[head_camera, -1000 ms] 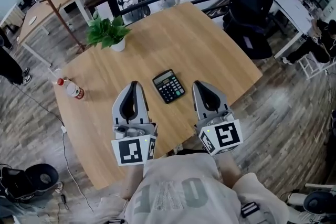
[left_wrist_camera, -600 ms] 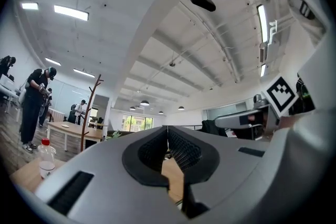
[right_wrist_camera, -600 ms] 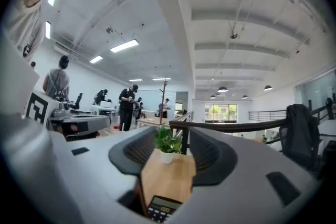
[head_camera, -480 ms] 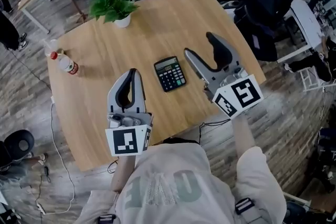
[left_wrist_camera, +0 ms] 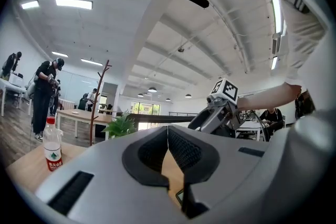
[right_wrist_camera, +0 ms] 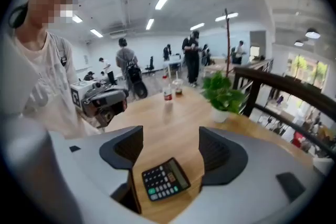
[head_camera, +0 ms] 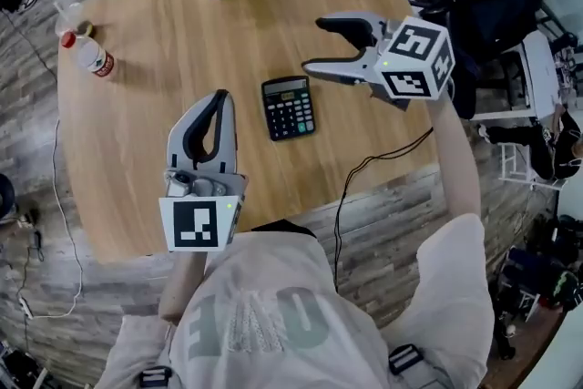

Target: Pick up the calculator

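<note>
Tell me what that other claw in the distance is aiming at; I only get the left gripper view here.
Observer: The right gripper tilts down toward a black calculator that lies flat on the wooden table.
Operator: Has it grabbed the thing yet?
Observer: No. Its jaws have just been opening and stand wide apart with nothing between them. The head view shows the gripper off to one side of the calculator, not touching it.
</note>
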Demonstrator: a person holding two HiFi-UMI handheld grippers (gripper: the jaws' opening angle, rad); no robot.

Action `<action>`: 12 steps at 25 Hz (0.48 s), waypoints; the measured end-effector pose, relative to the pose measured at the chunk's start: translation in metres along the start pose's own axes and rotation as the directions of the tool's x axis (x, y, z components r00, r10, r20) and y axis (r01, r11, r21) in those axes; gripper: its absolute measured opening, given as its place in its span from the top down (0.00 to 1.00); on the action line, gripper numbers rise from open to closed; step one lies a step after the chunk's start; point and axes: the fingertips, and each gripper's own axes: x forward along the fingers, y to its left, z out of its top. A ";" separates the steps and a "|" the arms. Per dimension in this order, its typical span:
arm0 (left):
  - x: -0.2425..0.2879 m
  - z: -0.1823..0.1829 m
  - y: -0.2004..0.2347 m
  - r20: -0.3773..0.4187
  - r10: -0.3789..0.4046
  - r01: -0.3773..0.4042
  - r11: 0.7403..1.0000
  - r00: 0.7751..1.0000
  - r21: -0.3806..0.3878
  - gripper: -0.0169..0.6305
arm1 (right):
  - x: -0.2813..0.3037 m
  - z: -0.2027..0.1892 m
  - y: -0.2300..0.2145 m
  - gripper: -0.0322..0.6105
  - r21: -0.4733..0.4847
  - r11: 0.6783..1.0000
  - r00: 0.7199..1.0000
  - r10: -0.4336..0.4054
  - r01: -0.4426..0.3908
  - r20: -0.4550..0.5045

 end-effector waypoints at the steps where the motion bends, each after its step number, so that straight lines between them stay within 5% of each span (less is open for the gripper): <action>1: 0.003 -0.006 0.002 -0.024 0.002 -0.002 1.000 1.000 -0.005 0.96 | 0.012 -0.011 -0.002 0.44 0.016 0.998 0.995 0.066 -0.065 -0.072; 8: 0.021 -0.039 0.018 -0.113 0.055 -0.061 0.997 0.992 -0.052 0.96 | 0.068 -0.070 -0.019 0.44 0.103 0.946 0.857 0.323 -0.308 -0.400; 12: 0.031 -0.060 0.027 -0.142 0.084 -0.095 0.993 0.986 -0.069 0.96 | 0.091 -0.100 -0.021 0.44 0.148 0.892 0.723 0.435 -0.427 -0.536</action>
